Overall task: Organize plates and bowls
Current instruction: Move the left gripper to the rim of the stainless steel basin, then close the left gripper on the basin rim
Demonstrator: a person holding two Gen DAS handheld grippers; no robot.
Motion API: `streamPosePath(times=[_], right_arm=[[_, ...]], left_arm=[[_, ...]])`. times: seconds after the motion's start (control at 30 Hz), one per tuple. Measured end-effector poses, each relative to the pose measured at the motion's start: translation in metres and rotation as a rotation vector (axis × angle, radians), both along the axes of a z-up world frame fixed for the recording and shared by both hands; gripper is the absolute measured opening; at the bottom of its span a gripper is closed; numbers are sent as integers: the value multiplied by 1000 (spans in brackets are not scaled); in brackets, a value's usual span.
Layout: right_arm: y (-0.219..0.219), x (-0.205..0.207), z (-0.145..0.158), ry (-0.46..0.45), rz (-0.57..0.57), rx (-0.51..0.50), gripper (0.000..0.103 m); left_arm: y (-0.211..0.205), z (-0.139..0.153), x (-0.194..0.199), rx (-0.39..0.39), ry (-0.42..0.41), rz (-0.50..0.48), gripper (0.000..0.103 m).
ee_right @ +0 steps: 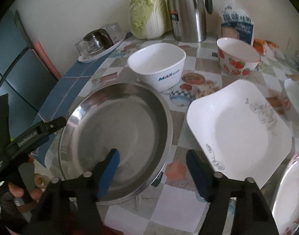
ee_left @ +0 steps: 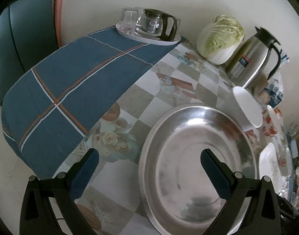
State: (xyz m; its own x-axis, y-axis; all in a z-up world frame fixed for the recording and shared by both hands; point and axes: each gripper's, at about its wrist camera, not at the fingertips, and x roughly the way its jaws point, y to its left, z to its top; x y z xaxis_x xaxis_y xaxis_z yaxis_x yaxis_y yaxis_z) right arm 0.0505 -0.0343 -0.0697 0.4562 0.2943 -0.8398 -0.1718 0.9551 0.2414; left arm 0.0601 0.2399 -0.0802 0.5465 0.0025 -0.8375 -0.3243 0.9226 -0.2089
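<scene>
Checked cloth with flowers and food pictures covers the bench [ee_right: 180,201], and a blue cloth [ee_left: 75,78] lies over its far left part. A big steel plate [ee_right: 118,137] sits near the middle. Both grippers hang over its near edge. The left gripper [ee_left: 149,162] has its fingers spread wide, one finger over the cloth and one over the shiny plate, and they pinch nothing. The right gripper [ee_right: 152,162] also has its fingers spread, with the right edge of the steel plate between them, but the pads do not press on it yet. Just to the right lies a white square plate [ee_right: 239,131], and a flowered plate [ee_right: 290,192] peeks in at the near right. Farther back stand a white bowl [ee_right: 157,66] and a strawberry bowl [ee_right: 237,58]. A cabbage [ee_right: 147,13], a steel jug [ee_right: 188,11], a bread bag [ee_right: 237,21] and a tray of glass things [ee_right: 100,39] stand by the wall. I think the steel plate is about to be picked up. It is smooth and its rim is thin, so it could slip out of the fingers and bang down. If only one side lifts, it could tip and slide into the white bowl, which stands just beside it. The right finger is near the square plate and could bump it. The cloth could also get pulled along.
</scene>
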Motion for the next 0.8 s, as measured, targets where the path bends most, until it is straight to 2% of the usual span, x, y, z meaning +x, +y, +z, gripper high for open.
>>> streamPosePath(times=[0.03, 0.17, 0.33, 0.5, 0.63, 0.67, 0.7, 0.73, 0.8], right_arm=[[-1, 1, -3, 15, 0, 8, 65], [0, 3, -11, 55, 2, 16, 59], [1, 6, -18, 76, 15, 8, 50], [3, 8, -28, 109, 13, -8, 41], [3, 9, -34, 121, 15, -14, 34], [4, 10, -35, 122, 17, -16, 34], [4, 10, -36, 123, 16, -18, 34], [5, 11, -37, 124, 16, -19, 32], [6, 12, -39, 129, 20, -20, 30]], left_arm=[[0, -1, 1, 9, 5, 5, 103], [2, -6, 4, 22, 28, 5, 102], [2, -14, 9, 15, 52, -2, 89], [6, -22, 13, -30, 67, 0, 89], [4, -27, 17, -27, 80, -16, 86], [3, -28, 18, -29, 84, -23, 84], [2, -30, 19, -33, 87, -32, 74], [1, -32, 20, -38, 95, -41, 70], [-2, -33, 22, -17, 95, -52, 69]])
